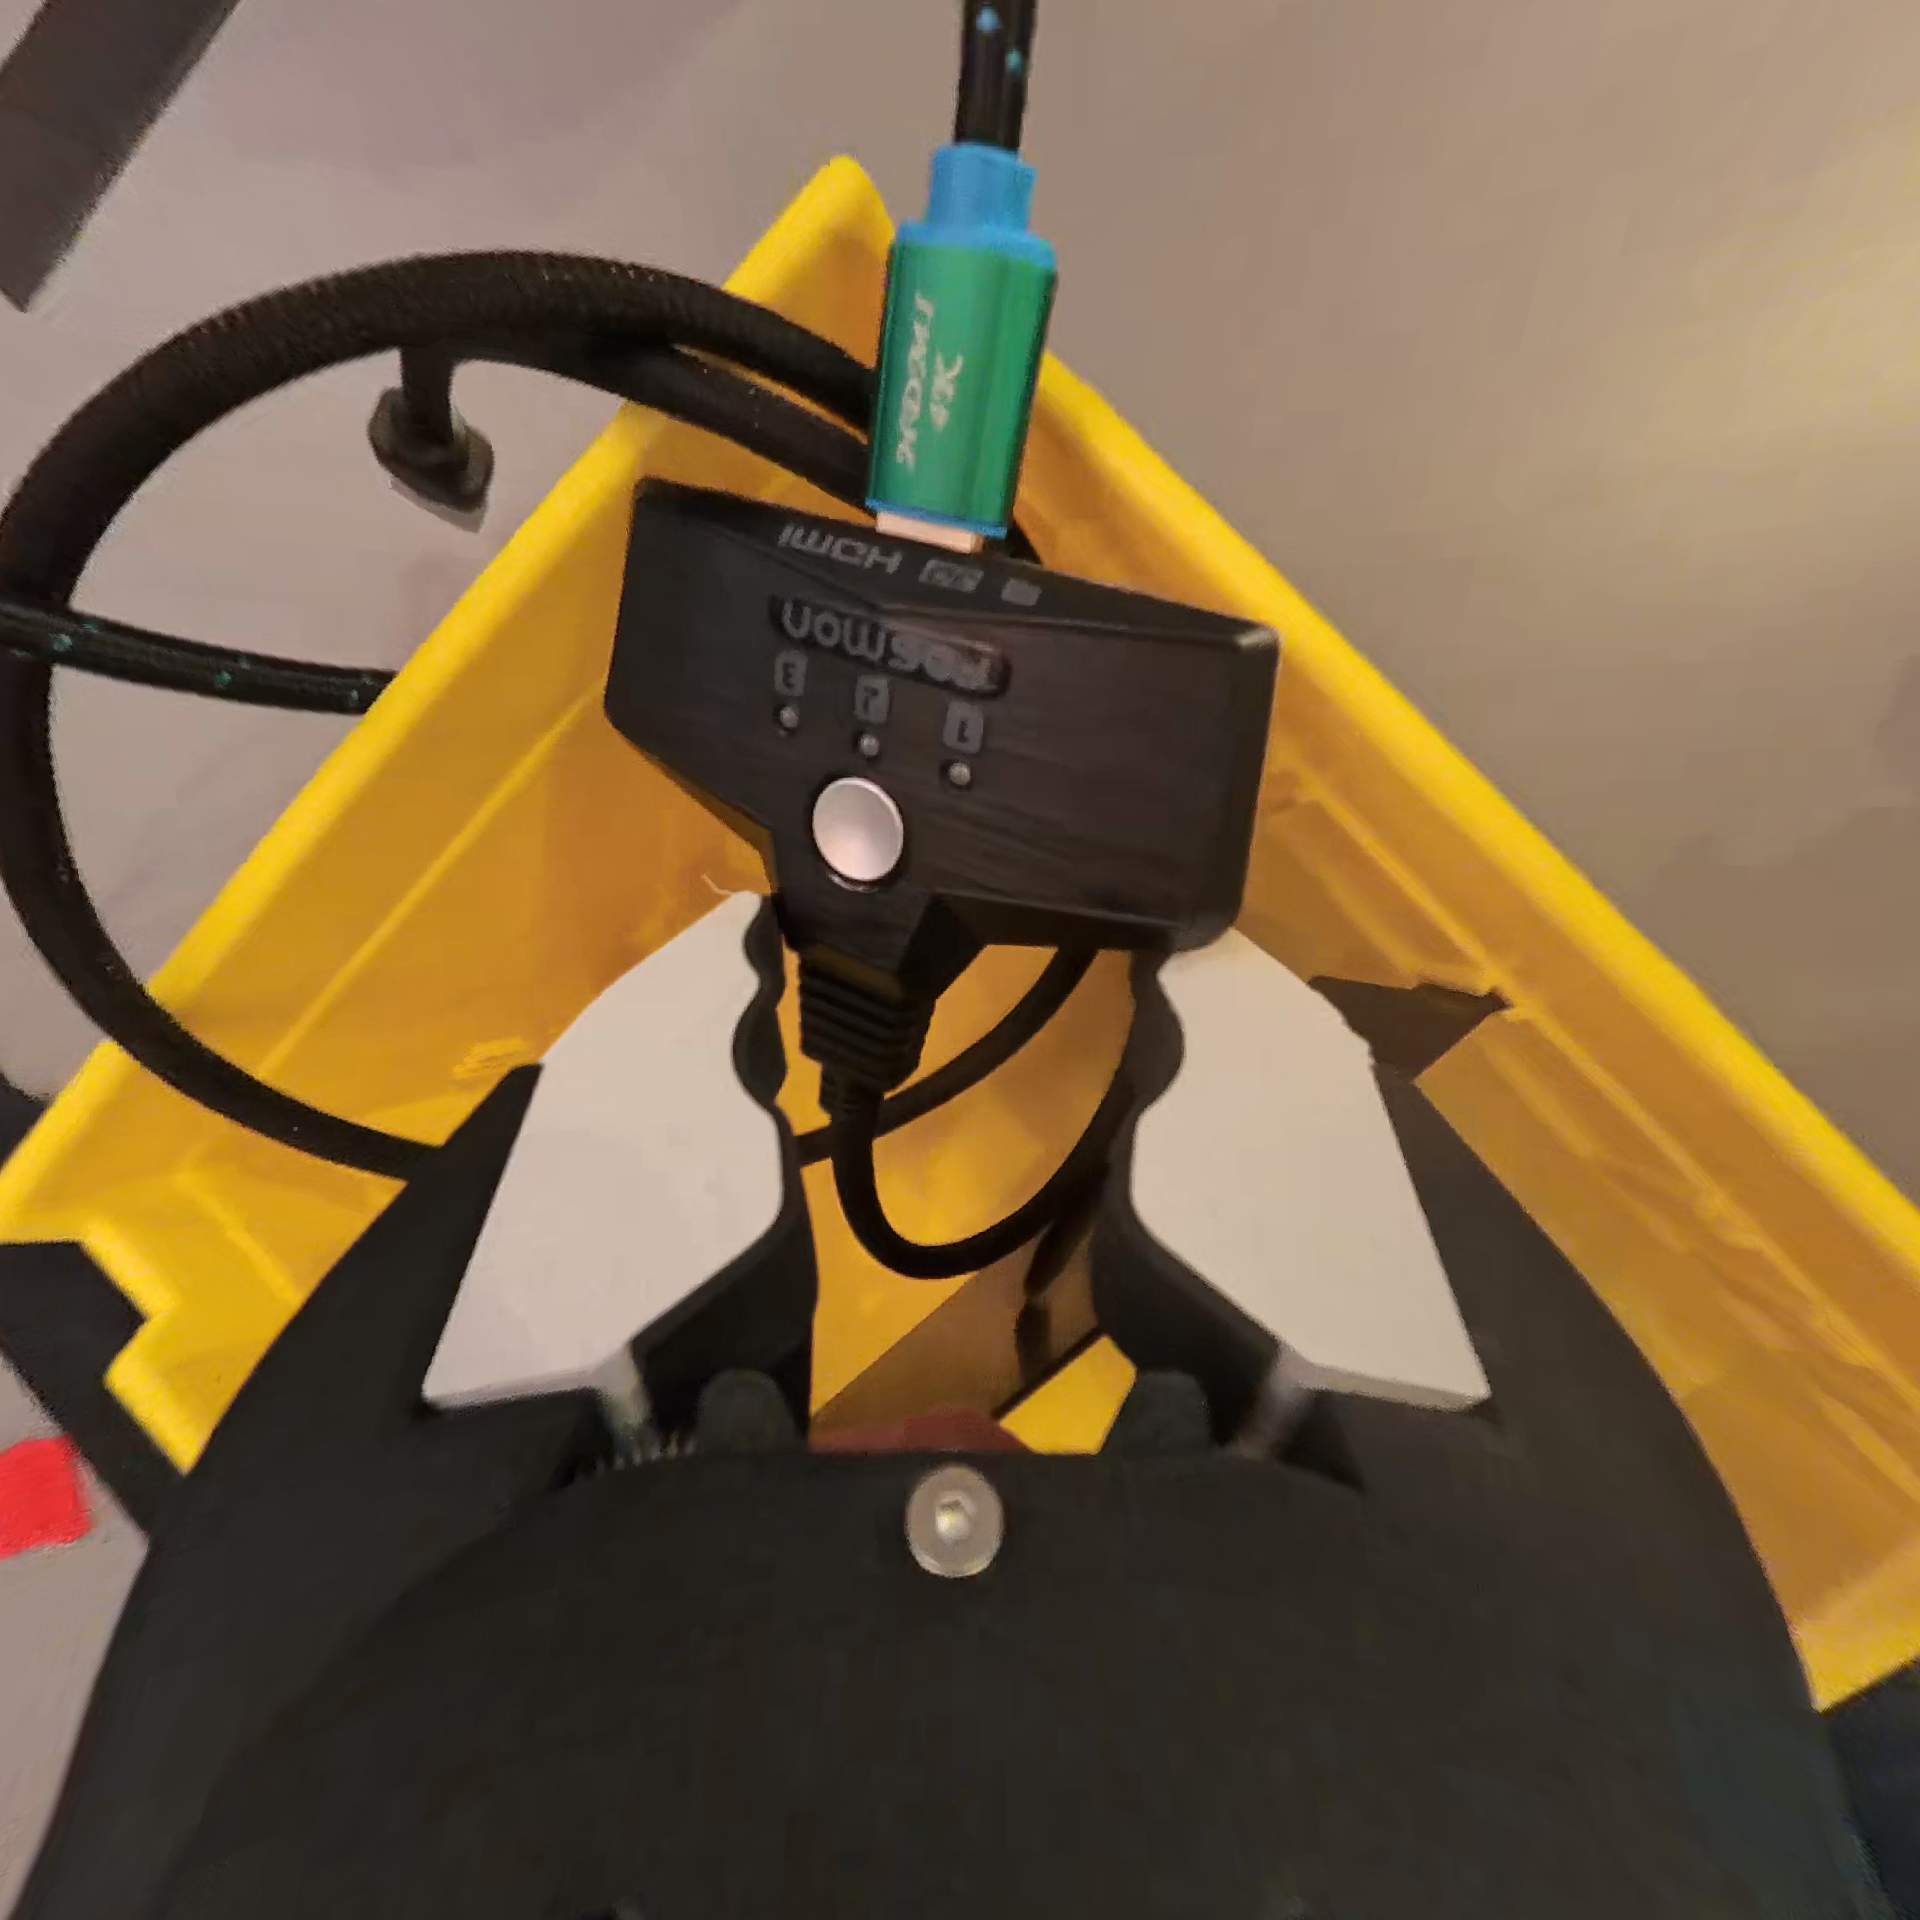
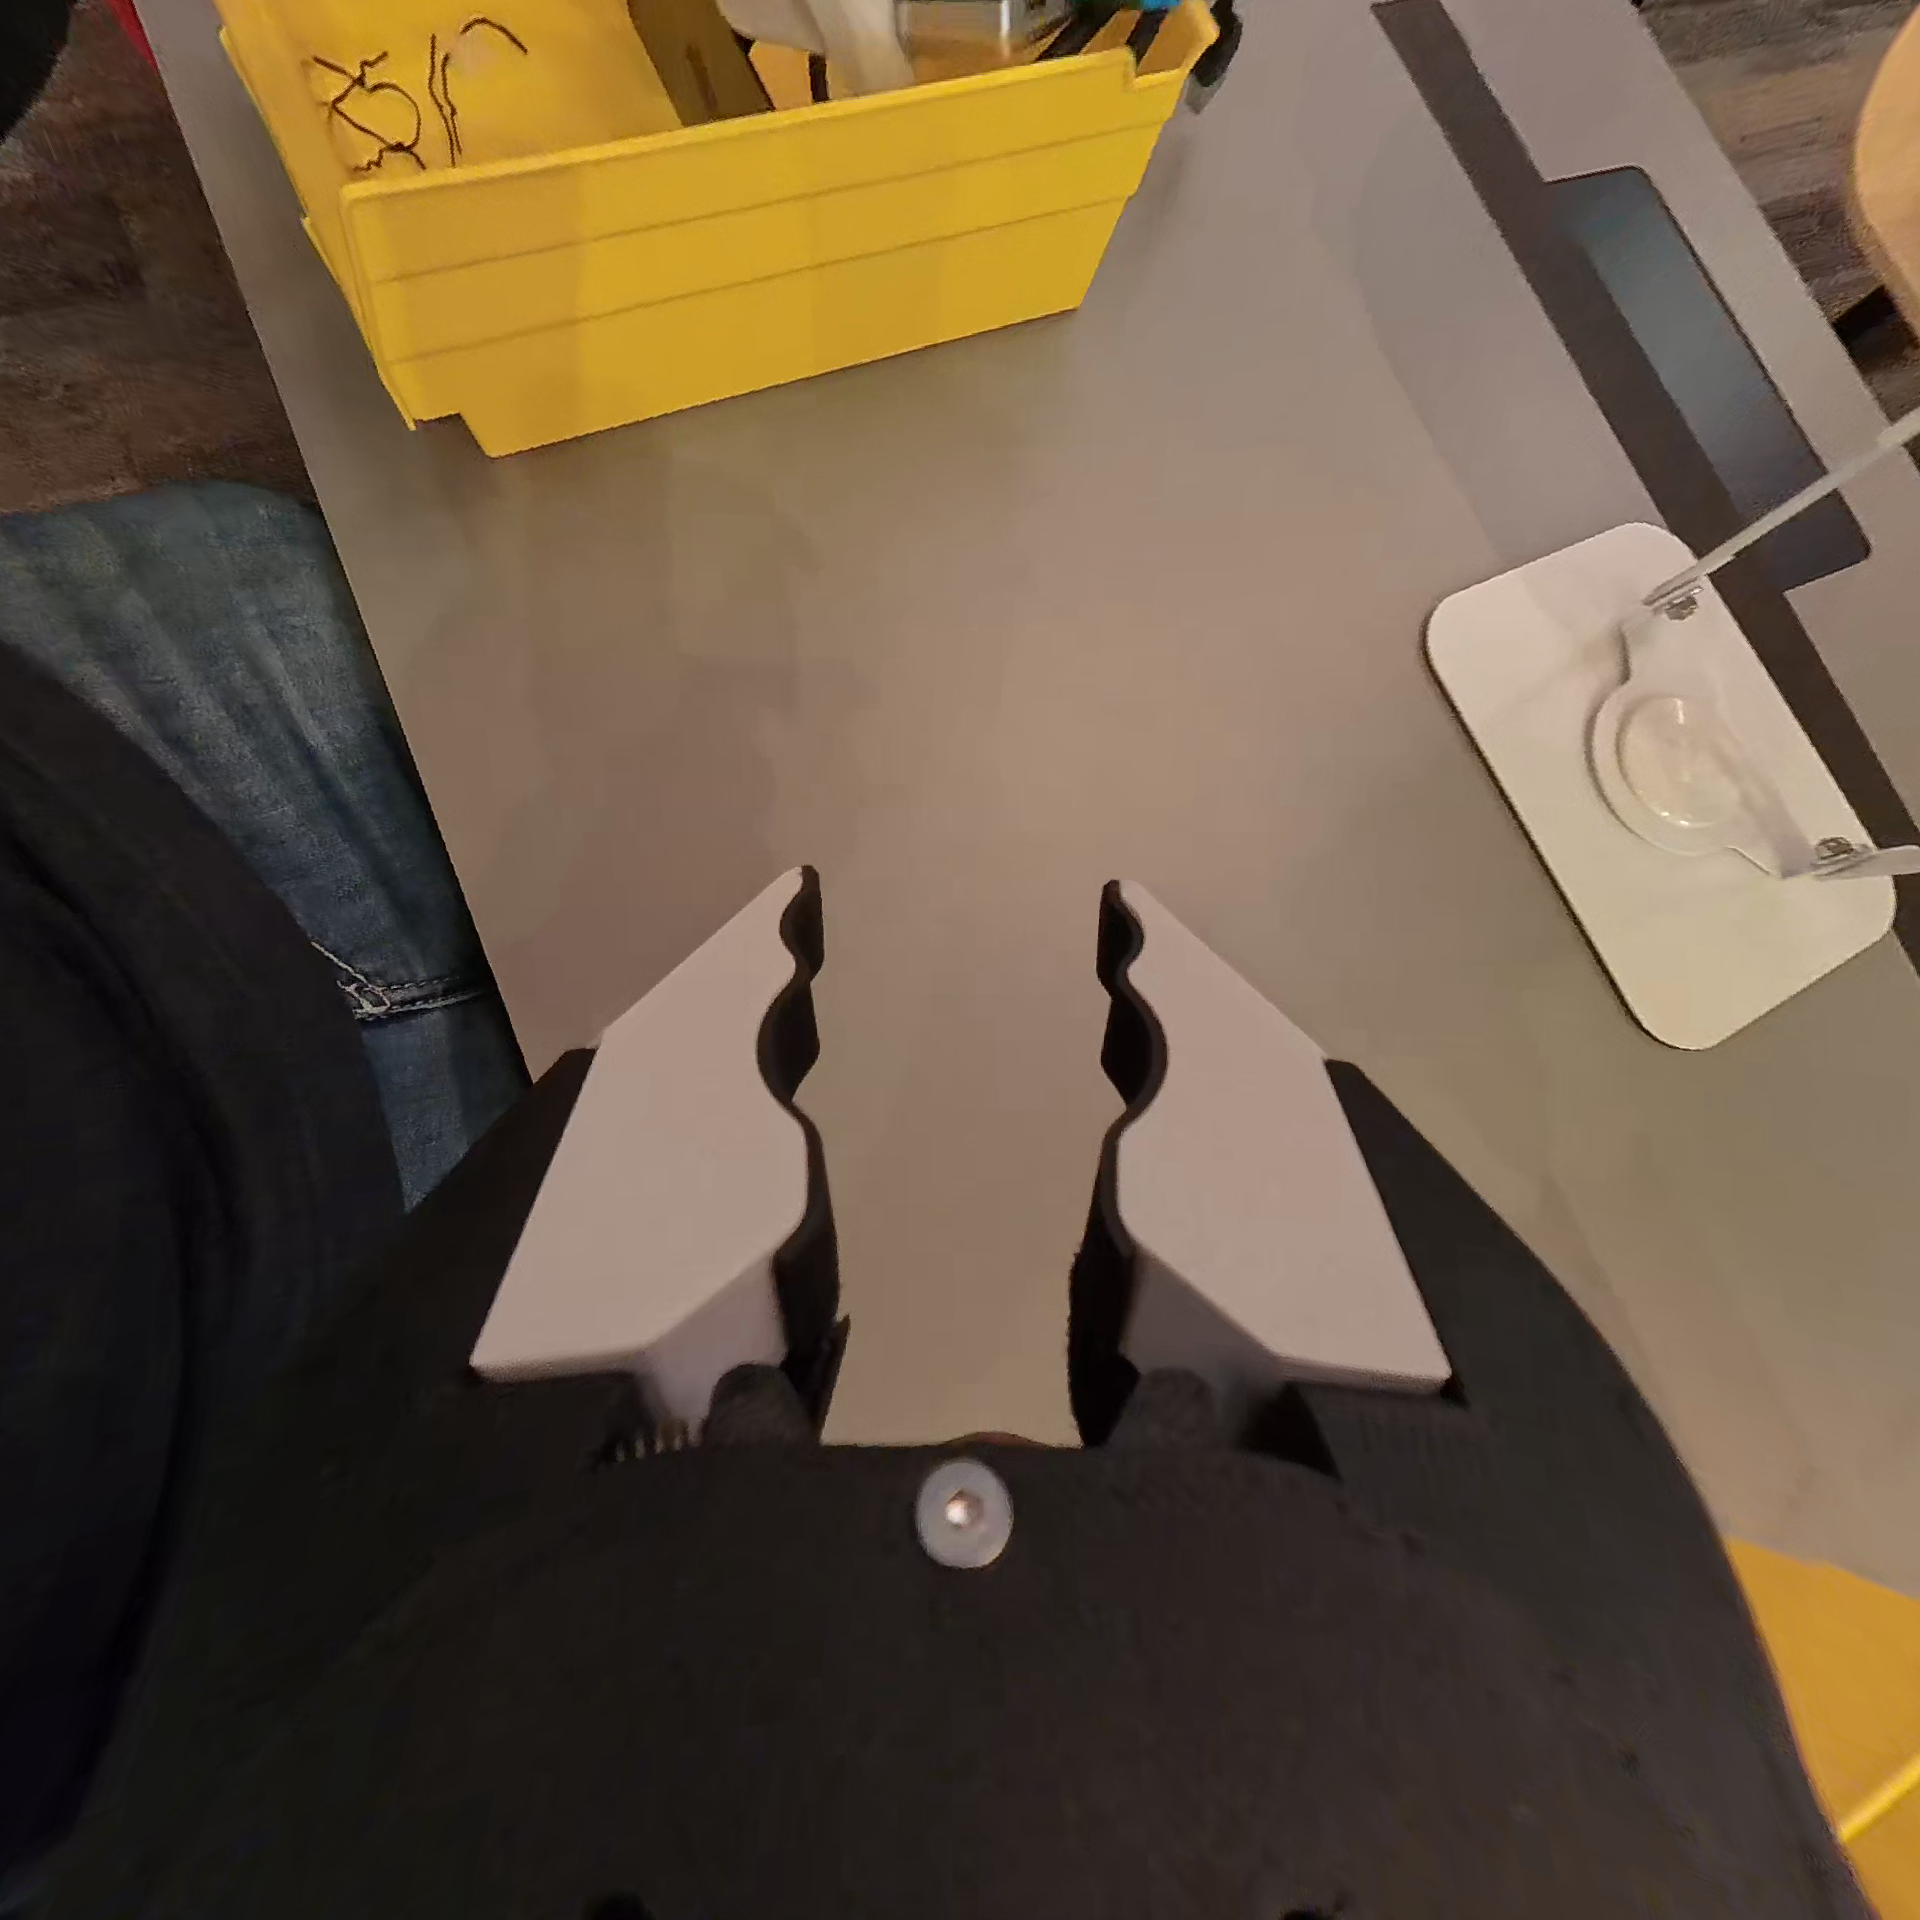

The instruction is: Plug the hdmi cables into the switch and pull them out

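The black HDMI switch with a round silver button sits at the tips of my left gripper. The jaws stand on either side of its near end and hold it over a corner of the yellow bin. A green and blue HDMI plug is seated in the switch's far edge, and its braided cable runs up out of view. The switch's own short black lead loops down between the fingers. A thick black braided cable curls at the left. My right gripper is open and empty above the grey table.
In the right wrist view a yellow bin with assorted items stands at the table's far side. A white stand base with a clear bracket lies at the right, beside a dark strip. A person's jeans-clad leg is at the table's left edge. My right fingertips sit around 35 centimetres from my left ones.
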`<state>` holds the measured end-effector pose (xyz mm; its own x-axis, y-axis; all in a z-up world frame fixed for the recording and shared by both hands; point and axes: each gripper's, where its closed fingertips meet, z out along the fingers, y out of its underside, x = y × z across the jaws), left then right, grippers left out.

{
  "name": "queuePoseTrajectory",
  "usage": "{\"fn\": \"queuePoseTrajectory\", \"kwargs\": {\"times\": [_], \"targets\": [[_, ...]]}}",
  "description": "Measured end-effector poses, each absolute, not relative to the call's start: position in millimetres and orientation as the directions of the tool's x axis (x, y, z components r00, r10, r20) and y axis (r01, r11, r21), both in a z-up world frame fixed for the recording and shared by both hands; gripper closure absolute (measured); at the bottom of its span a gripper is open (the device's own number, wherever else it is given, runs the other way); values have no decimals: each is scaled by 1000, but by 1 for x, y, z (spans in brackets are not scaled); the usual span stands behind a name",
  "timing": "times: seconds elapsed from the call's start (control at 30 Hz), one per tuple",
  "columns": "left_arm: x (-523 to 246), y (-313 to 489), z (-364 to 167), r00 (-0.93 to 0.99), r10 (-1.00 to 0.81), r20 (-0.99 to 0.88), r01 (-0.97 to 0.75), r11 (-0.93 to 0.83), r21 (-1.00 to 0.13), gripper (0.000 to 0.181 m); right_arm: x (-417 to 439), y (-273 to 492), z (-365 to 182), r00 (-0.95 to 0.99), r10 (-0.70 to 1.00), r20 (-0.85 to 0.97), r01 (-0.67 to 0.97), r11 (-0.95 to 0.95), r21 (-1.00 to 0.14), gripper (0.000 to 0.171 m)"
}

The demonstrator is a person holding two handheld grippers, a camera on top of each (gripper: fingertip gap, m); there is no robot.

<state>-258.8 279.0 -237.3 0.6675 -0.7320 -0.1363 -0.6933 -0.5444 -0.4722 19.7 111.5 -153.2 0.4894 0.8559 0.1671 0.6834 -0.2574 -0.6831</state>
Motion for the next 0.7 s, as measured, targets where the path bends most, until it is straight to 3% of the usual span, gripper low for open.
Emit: {"fn": "queuePoseTrajectory", "kwargs": {"times": [0.07, 0.13, 0.37, 0.7], "targets": [[-260, 281, -237, 677, -726, -123, -678, -549, -488, 122, 17, 110, -158, 477, 863, 169, 692, -250, -678, 120], [-269, 286, -238, 677, -710, -196, -698, -534, -477, 143, 13, 109, -160, 465, 869, 169, 694, -239, -679, 120], [-271, 289, -227, 665, -703, -252, -715, -500, -489, 145, 5, 109, -167, 454, 871, 185, 704, -224, -674, 123], [-268, 290, -153, 665, -641, -382, -709, -382, -592, 147, 10, 117, -175, 484, 856, 183, 685, -240, -688, 125]]}}
